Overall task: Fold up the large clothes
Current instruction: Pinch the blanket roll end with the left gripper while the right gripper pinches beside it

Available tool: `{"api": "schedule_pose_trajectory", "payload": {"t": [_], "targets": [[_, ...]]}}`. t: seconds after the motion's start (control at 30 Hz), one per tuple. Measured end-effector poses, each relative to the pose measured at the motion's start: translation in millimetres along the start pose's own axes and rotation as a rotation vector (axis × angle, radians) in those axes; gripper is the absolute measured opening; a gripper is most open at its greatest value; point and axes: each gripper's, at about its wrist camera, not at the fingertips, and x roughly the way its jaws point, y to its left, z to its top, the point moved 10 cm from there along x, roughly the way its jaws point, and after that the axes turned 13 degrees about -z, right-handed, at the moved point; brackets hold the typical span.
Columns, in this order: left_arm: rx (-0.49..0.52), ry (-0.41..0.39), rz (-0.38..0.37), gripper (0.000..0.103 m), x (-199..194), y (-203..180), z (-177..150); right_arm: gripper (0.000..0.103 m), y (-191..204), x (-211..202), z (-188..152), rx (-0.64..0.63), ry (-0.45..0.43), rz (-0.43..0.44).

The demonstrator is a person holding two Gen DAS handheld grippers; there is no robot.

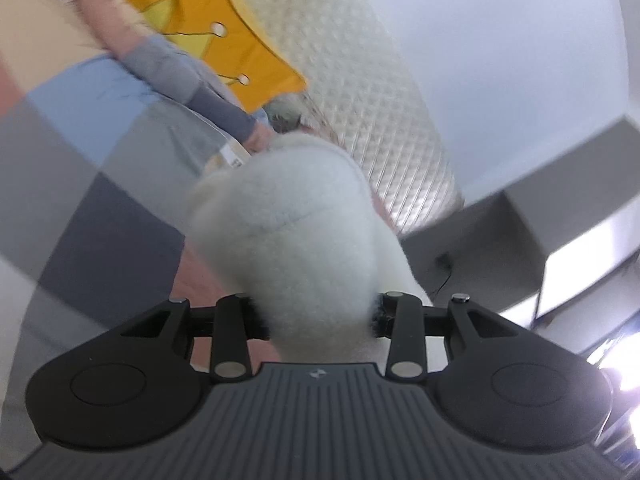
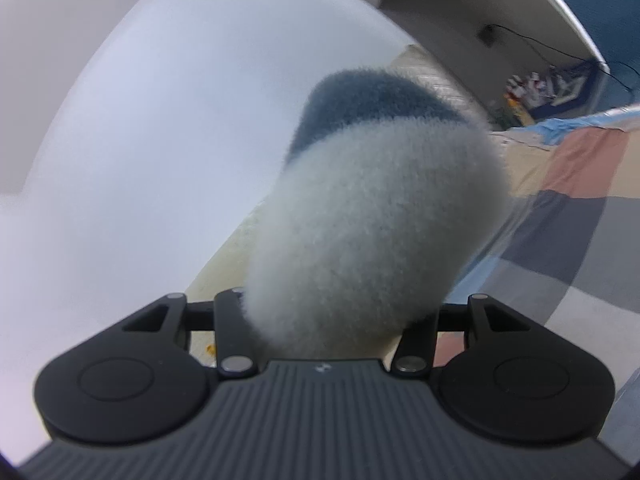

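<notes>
A fluffy white garment (image 1: 304,240) is bunched between the fingers of the left gripper (image 1: 320,316) – jaws clamped on it, fabric running up twd 12 o'clock. In the right-wrist view the same fleece, w/ a blue-grey band at 12 o'clock, is pinched by the right gripper (image 2: 340,316) – jaws clamped. A patchwork bedspread (image 2: 580,232) is seen at 3 o'clock; a yellow-shirted person (image 1: 208,24) at 11 o'clock in the left-wrist view.
</notes>
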Motion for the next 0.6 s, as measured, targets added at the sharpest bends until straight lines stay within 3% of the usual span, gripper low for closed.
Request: {"api": "schedule_pose_trajectory", "payload": {"t": [0.17, 0.27, 0.37, 0.47, 0.6], "targets": [[0.011, 0.041, 0.039, 0.042, 67, 36, -30, 0.052, -55, 28, -15, 0.062, 0.030, -0.094], [0.059, 0.055, 0.107, 0.043, 95, 70, -51, 0.052, -85, 40, -36, 0.062, 0.055, -0.147], [0.088, 0.051, 0.159, 0.042, 106, 104, -72, 0.052, -111, 41, -68, 0.071, 0.081, -0.197], [0.047, 0.043, 0.181, 0.043, 105, 143, -85, 0.052, -134, 44, -102, 0.092, 0.122, -0.247], [0.101, 0.027, 0.139, 0.047, 100, 159, -93, 0.052, -154, 32, -128, 0.166, 0.127, -0.250]]}}
